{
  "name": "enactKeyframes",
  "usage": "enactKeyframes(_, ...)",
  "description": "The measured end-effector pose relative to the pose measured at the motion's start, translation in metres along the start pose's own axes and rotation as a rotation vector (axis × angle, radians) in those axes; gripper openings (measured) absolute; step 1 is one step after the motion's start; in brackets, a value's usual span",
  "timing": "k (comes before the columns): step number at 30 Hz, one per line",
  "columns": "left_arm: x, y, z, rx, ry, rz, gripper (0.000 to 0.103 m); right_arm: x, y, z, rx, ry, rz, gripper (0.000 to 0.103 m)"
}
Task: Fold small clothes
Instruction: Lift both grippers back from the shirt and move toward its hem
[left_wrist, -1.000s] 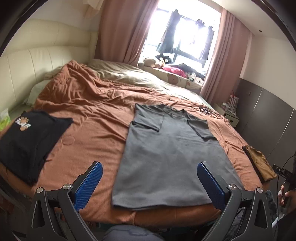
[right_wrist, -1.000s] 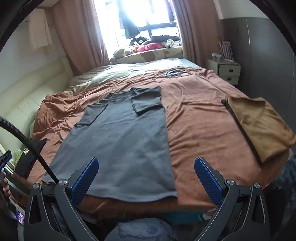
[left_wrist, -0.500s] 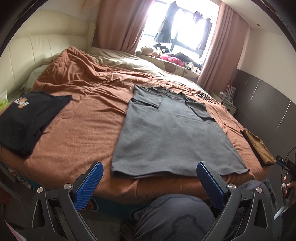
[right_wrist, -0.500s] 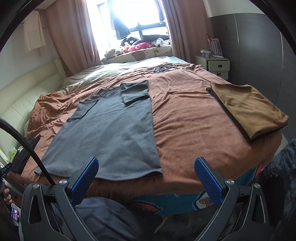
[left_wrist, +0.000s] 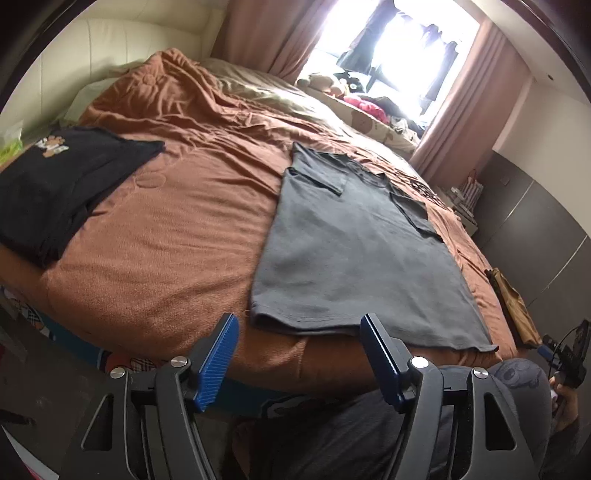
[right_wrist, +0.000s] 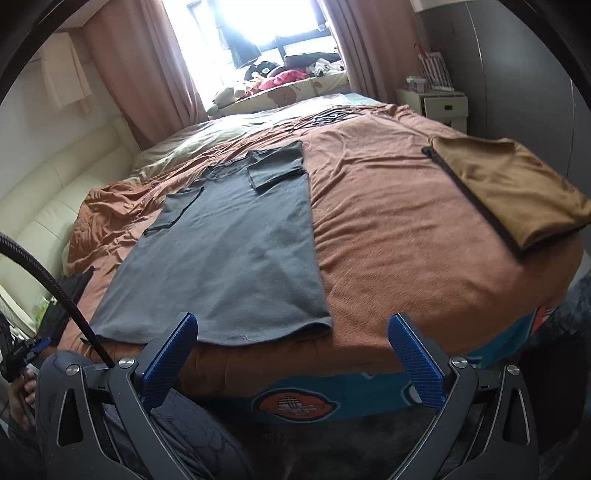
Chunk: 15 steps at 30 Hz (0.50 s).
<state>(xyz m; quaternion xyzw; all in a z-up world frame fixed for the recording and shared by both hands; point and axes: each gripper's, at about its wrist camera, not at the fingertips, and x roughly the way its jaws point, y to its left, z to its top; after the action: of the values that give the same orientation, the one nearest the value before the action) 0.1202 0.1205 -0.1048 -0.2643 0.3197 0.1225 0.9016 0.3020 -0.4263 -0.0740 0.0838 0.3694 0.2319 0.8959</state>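
Observation:
A grey T-shirt (left_wrist: 354, 251) (right_wrist: 229, 254) lies flat on the rust-brown bedspread (left_wrist: 177, 229) (right_wrist: 399, 236), both sleeves folded inward, its hem at the near edge of the bed. My left gripper (left_wrist: 299, 325) hovers just short of the hem's left corner, open, with nothing between its blue pads. My right gripper (right_wrist: 293, 325) is open too, low in front of the hem's right corner, also holding nothing.
A folded black shirt with a bear print (left_wrist: 55, 188) lies at the bed's left edge. A folded tan garment (right_wrist: 513, 188) (left_wrist: 511, 306) sits on the right side. Beyond stand a white nightstand (right_wrist: 432, 103) and a cluttered windowsill (right_wrist: 288, 79). The person's knee (left_wrist: 524, 376) shows below.
Both grippers have dropped lower and come in toward the shirt's hem corners. The left gripper's jaws have narrowed but stay open. The shirt has not moved.

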Motion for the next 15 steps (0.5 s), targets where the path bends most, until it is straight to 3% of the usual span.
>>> enactKeyframes(8, 0.038, 0.027, 0.008, -0.078, 0.064, 0.007, 0.063, 0.045, -0.014, 0.007, 0.062, 0.071, 0.034, 0.085)
enactKeyframes(10, 0.052, 0.036, 0.006, -0.115, 0.090, -0.012, 0.057, 0.056, -0.018, 0.009, 0.086, 0.079, 0.049, 0.080)
enactKeyframes(15, 0.077, 0.049, 0.005, -0.166, 0.150, -0.047, 0.050, 0.086, -0.033, 0.012, 0.148, 0.108, 0.078, 0.079)
